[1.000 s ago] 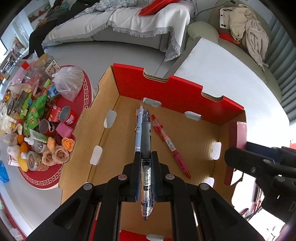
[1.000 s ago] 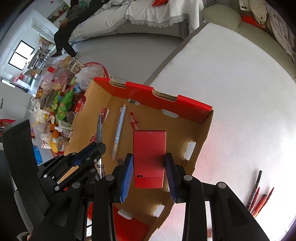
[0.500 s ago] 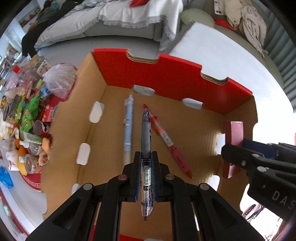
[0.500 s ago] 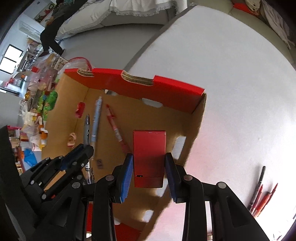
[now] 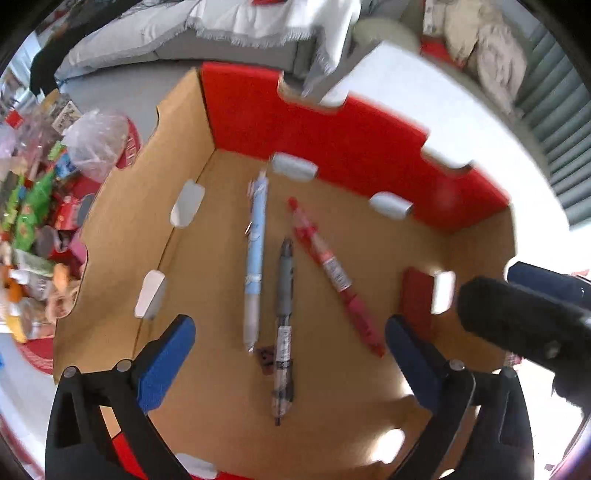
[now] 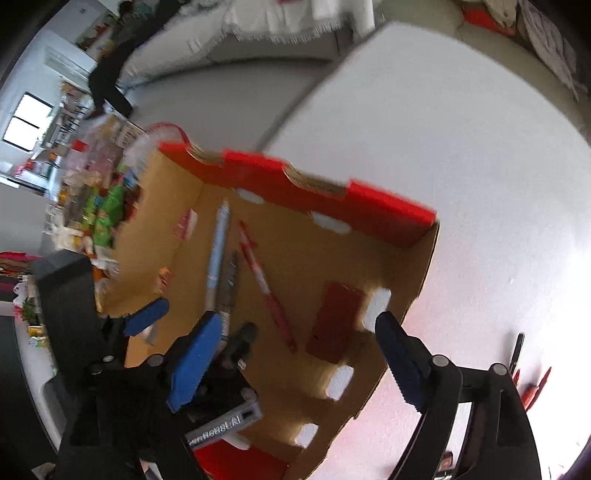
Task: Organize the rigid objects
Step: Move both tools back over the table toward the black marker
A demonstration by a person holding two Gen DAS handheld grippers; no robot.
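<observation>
A cardboard box (image 5: 110, 236) with red outer walls lies open on the white table. Inside lie a light blue pen (image 5: 255, 258), a grey pen (image 5: 284, 317) and a red pen (image 5: 332, 273), side by side. A red rectangular block (image 5: 415, 302) lies by the box's right wall; it also shows in the right wrist view (image 6: 334, 321). My left gripper (image 5: 288, 354) is open and empty above the grey pen. My right gripper (image 6: 295, 354) is open and empty above the block. The box (image 6: 402, 295) and the pens (image 6: 218, 251) also show in the right wrist view.
Several pens (image 6: 524, 365) lie on the white table (image 6: 461, 147) to the right of the box. A low round table crowded with snacks and bottles (image 5: 33, 206) stands to the left. A sofa with blankets (image 5: 221, 22) is behind.
My left gripper opened and the grey pen dropped into the box between the other pens. My right gripper opened and the red block now lies in the box.
</observation>
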